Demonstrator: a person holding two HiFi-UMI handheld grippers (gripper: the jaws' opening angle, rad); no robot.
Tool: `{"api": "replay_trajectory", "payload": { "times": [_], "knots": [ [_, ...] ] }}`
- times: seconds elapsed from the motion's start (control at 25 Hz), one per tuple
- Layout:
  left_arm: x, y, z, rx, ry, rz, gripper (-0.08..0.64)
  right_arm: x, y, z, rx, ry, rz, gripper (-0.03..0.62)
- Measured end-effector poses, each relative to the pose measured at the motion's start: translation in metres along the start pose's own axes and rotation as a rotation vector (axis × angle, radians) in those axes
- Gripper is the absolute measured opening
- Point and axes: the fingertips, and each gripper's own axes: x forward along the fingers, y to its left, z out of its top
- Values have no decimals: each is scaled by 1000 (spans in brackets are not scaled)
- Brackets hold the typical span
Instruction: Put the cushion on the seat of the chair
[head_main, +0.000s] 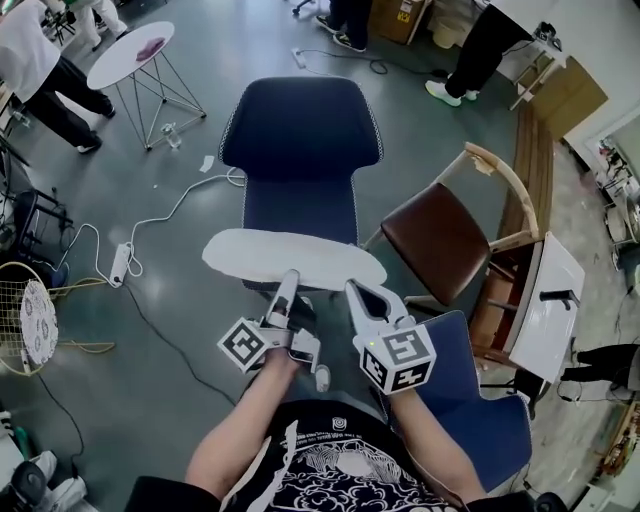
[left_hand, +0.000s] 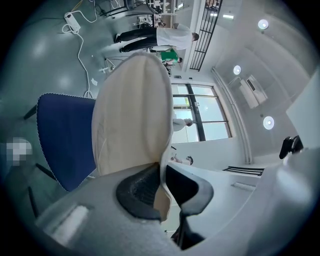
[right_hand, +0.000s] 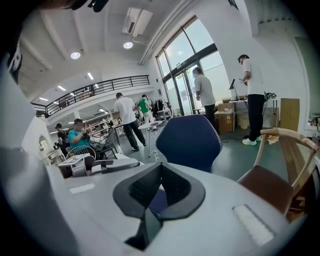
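A cream oval cushion (head_main: 290, 258) hangs flat over the front of the blue chair's seat (head_main: 300, 212), below its blue backrest (head_main: 300, 125). My left gripper (head_main: 287, 288) is shut on the cushion's near edge. In the left gripper view the cushion (left_hand: 132, 115) runs out from between the pads of the left gripper (left_hand: 162, 167), with the blue chair (left_hand: 65, 137) behind it. My right gripper (head_main: 355, 296) sits at the cushion's near right edge. In the right gripper view the right gripper (right_hand: 161, 167) has its tips together with no cushion between them, and the blue backrest (right_hand: 190, 140) stands ahead.
A brown wooden armchair (head_main: 440, 240) stands right of the blue chair, beside a white cabinet (head_main: 550, 310). Another blue seat (head_main: 485, 415) is at my right. A power strip with cable (head_main: 120, 262) lies on the floor at left, near a wire basket (head_main: 25, 315) and round table (head_main: 130, 55). People stand at the back.
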Motion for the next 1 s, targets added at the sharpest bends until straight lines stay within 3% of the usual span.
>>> {"api": "replay_trajectory", "payload": {
  "times": [0.36,1.0],
  "knots": [
    [59,37,25,-57,18,-30,41,64,-26,8,-8,66,8,-6],
    [120,93,55,-70,-77,-55,40,121,-65,-8,-5,170,19,-6]
  ]
}}
